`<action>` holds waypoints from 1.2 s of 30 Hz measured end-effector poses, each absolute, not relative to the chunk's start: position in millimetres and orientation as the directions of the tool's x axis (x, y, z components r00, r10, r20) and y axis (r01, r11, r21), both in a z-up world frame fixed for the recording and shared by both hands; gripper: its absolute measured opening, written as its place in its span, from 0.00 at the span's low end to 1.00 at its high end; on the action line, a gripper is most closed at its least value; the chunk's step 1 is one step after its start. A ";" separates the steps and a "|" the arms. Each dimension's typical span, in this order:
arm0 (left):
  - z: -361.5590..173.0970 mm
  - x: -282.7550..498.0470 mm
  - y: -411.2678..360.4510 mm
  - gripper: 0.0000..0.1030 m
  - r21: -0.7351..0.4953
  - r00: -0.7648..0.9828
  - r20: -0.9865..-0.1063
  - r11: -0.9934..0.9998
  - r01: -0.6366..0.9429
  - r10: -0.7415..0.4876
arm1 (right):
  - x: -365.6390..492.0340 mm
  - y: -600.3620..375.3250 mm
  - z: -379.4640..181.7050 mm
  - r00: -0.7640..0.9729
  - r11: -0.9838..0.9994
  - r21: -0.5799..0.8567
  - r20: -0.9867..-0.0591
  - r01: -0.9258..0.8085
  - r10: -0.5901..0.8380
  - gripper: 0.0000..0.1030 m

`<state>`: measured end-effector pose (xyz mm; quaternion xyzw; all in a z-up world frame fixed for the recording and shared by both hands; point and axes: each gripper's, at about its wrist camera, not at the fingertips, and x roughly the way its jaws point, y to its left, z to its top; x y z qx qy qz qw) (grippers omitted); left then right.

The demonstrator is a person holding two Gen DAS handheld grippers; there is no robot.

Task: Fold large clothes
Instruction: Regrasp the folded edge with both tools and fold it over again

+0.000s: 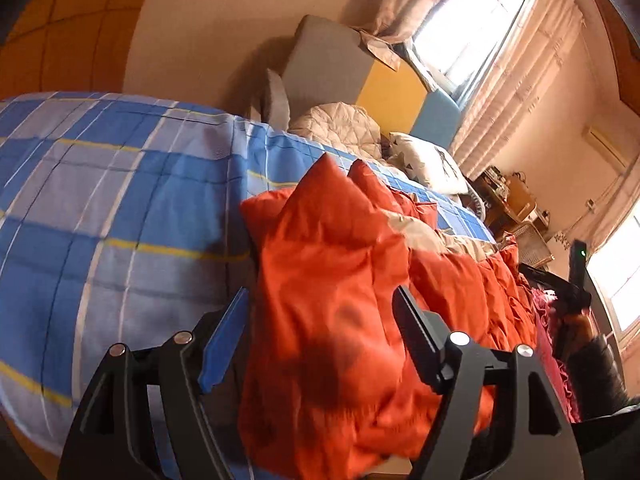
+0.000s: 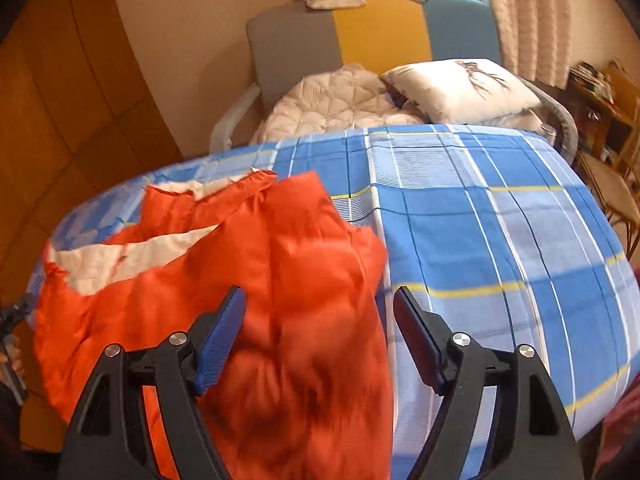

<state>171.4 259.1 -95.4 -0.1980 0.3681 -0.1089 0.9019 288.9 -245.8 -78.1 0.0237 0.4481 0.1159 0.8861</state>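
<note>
Orange puffer jacket (image 1: 332, 280) lies crumpled on the bed w/ blue plaid cover (image 1: 100, 208), cream lining showing in spots.

Left tongs (image 1: 320, 316): fingers spread wide, nothing pinched. Jacket fabric fills the gap btwn them & runs on ahead; the blue-padded finger (image 1: 222, 344) sits at the jacket's left edge, right where orange meets plaid. Other finger (image 1: 416, 336) lies over orange fabric. Can't tell if either pad actually touches cloth. From this view the jacket stretches off to the right in quilted sections, w/ a dark red ruffled cloth (image 1: 556, 352) just beyond its far end.

Right tongs (image 2: 320, 316): also spread wide, gripping nothing. Jacket (image 2: 248, 280) sits left & centre here, bulk of it btwn the fingers and out past the blue-padded finger (image 2: 220, 340). The other finger (image 2: 418, 336) is off the jacket's right edge, over bare plaid cover (image 2: 500, 240). Cream lining (image 2: 132, 256) open toward the far left of the garment.

Beyond the bed's far end: quilted cream bedding (image 2: 332, 104), a white pillow (image 2: 460, 84) w/ dark print, and a headboard (image 2: 380, 28) in grey, yellow, blue panels. Curtains (image 1: 516, 80) & bright window (image 1: 460, 16) at upper right in left view. Image is motion-blurred near the tongs in both views.
</note>
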 end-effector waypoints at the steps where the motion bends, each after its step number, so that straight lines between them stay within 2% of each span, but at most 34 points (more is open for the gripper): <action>1: -94.7 175.1 257.0 0.65 -0.437 0.701 -0.623 0.898 0.057 -0.348 | 295.4 -243.2 -80.9 0.558 0.971 0.139 -0.798 -0.195 0.226 0.74; 2: -94.9 180.7 254.2 0.60 -0.440 0.693 -0.623 0.895 0.074 -0.363 | 298.2 -241.0 -82.9 0.549 0.969 0.135 -0.804 -0.206 0.229 0.71; 3: -95.3 184.7 251.4 0.48 -0.428 0.689 -0.632 0.901 0.072 -0.356 | 300.3 -238.7 -84.5 0.532 0.964 0.137 -0.811 -0.229 0.242 0.64; 4: -95.8 187.8 248.8 0.29 -0.416 0.682 -0.642 0.906 0.074 -0.351 | 300.1 -236.3 -84.2 0.523 0.962 0.128 -0.818 -0.242 0.241 0.43; 5: -94.9 188.7 245.1 0.20 -0.409 0.676 -0.641 0.907 0.098 -0.362 | 297.9 -233.3 -82.9 0.528 0.963 0.102 -0.820 -0.249 0.224 0.26; 7: -90.9 187.3 239.7 0.07 -0.367 0.684 -0.646 0.923 0.113 -0.340 | 289.3 -229.4 -76.1 0.544 0.962 0.052 -0.816 -0.267 0.195 0.13; 8: -86.9 185.3 238.2 0.06 -0.354 0.692 -0.640 0.927 0.121 -0.335 | 284.4 -228.5 -71.4 0.557 0.962 0.035 -0.810 -0.271 0.186 0.09; 11: -73.5 178.0 241.7 0.04 -0.339 0.724 -0.612 0.933 0.123 -0.318 | 267.4 -233.4 -48.1 0.616 0.968 -0.008 -0.772 -0.253 0.154 0.04; 16: -46.5 180.4 258.2 0.04 -0.347 0.785 -0.549 0.933 0.099 -0.288 | 268.6 -245.7 -18.3 0.698 0.982 0.004 -0.703 -0.187 0.136 0.03; 20: -40.1 207.9 262.1 0.03 -0.350 0.803 -0.539 0.935 0.059 -0.253 | 292.9 -240.0 -17.3 0.726 0.990 0.000 -0.680 -0.141 0.104 0.02; 28: -53.3 279.9 262.5 0.03 -0.345 0.785 -0.593 0.938 -0.043 -0.182 | 359.0 -229.1 -47.7 0.722 1.000 -0.009 -0.692 -0.027 0.013 0.01; 36: -94.7 336.1 257.1 0.03 -0.279 0.719 -0.688 0.950 -0.139 -0.097 | 400.6 -222.1 -96.8 0.669 0.996 -0.067 -0.737 0.063 -0.092 0.01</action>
